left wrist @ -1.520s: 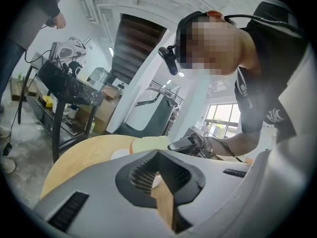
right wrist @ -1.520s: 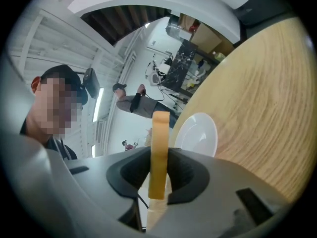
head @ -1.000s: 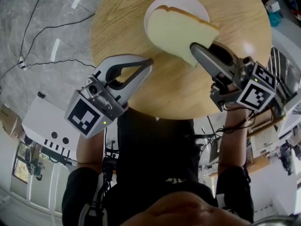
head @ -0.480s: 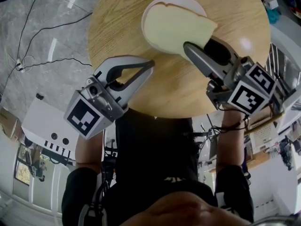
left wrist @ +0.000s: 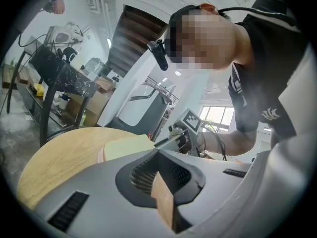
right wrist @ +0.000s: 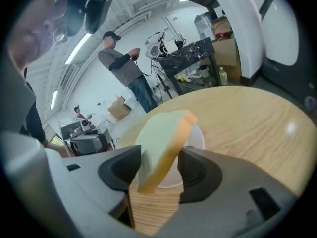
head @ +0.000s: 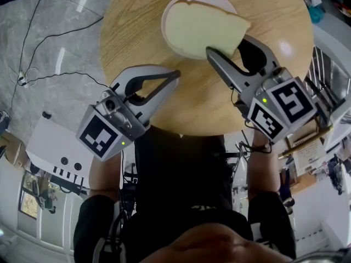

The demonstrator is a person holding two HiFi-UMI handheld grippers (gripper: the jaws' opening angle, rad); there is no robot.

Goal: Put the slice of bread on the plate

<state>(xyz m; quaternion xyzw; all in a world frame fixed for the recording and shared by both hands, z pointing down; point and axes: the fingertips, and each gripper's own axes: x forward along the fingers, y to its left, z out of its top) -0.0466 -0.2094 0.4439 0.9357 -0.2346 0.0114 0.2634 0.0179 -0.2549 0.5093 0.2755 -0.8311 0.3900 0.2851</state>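
Note:
A pale slice of bread (head: 200, 26) lies tilted over the white plate (head: 165, 30) at the far side of the round wooden table (head: 137, 26). Its near corner sits between the jaws of my right gripper (head: 227, 44), which are opening. In the right gripper view the bread (right wrist: 161, 143) leans on edge between the two jaws of the right gripper (right wrist: 158, 168), with a gap beside it, above the plate (right wrist: 196, 137). My left gripper (head: 174, 75) hovers shut and empty at the table's near left edge. The left gripper view shows the bread (left wrist: 126, 145) on the plate.
The table's near rim (head: 186, 130) runs just under both grippers. Cables (head: 49, 34) trail over the grey floor to the left. A person in a cap (right wrist: 124, 66) stands by a cluttered dark bench (right wrist: 193, 58) beyond the table.
My right gripper has rolled and its jaws have spread apart around the bread. The slice has sunk and settled over the plate. The left gripper has stayed put.

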